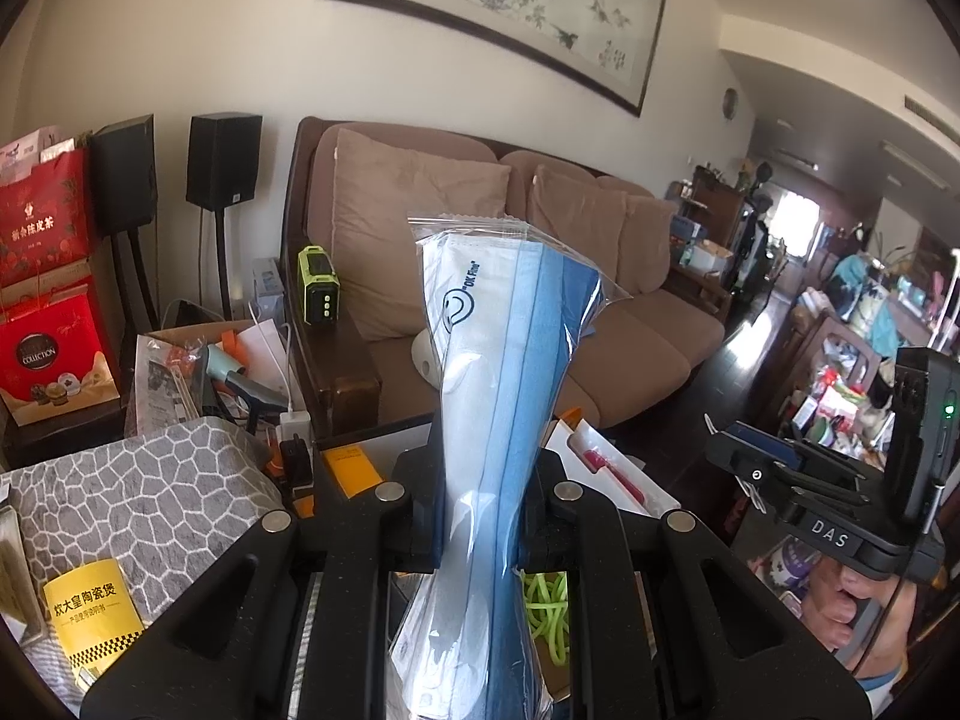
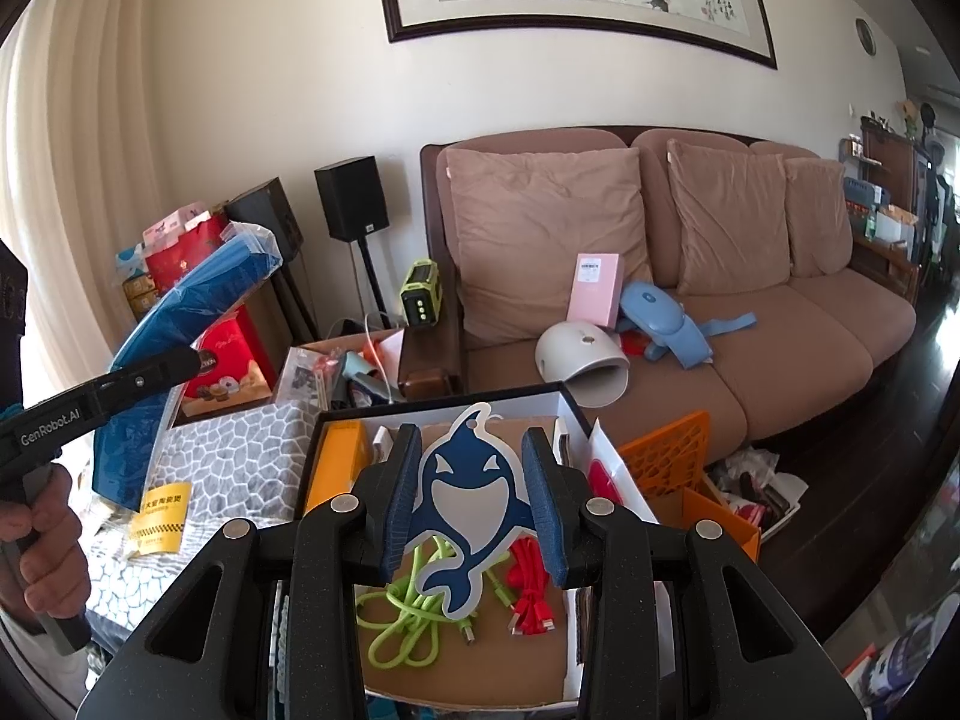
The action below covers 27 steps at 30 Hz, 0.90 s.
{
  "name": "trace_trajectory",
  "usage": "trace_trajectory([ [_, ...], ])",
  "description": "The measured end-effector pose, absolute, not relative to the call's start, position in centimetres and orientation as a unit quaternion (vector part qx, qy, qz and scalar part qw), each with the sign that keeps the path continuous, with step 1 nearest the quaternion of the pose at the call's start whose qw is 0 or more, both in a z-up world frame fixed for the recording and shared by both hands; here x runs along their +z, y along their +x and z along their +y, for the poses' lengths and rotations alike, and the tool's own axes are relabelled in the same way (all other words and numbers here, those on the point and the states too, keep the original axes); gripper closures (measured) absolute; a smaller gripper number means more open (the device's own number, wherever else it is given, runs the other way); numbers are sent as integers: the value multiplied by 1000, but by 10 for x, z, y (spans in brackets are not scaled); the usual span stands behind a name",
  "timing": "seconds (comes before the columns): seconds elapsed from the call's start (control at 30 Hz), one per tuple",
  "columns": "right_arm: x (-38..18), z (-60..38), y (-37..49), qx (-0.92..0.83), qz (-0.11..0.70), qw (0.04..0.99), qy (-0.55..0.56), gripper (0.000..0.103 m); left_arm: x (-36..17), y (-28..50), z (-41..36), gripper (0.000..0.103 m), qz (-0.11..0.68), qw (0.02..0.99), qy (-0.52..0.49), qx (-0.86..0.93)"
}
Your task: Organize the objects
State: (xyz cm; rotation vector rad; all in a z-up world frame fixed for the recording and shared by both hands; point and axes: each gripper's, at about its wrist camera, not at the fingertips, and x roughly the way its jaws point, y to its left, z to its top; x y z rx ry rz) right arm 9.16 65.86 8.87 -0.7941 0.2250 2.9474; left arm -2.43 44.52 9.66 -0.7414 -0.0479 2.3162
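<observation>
Clamped between the pads of the left claw stands a clear bag of blue face masks, held upright and raised above the open box; the grip is firm, the bag pinched at its waist. The right claw is closed on a shark-shaped card, both pads pressing its edges, and it hangs over the same box. Inside the box lie a green cable and a red cable on a brown cardboard floor, with an orange packet against the left wall. Judged from this, sorting is partly done: some items are boxed, two are in hand and not yet placed. Much remains, since a pink box, a white dome-shaped device and a blue strapped device sit loose on the sofa, and clutter surrounds the grey patterned cloth on the bench. The right wrist view alone shows the box interior in full, the sofa items and the person's left hand on its handle. The left wrist view alone shows the printing on the mask bag, the right claw's housing from outside and the long room beyond the sofa.
</observation>
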Motion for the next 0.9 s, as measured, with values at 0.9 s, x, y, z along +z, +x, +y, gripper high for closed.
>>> trace_trajectory([
  [0.9,82,658,86,955,73,35,-284,68,71,-28,463,88,-13,356,-321,877],
])
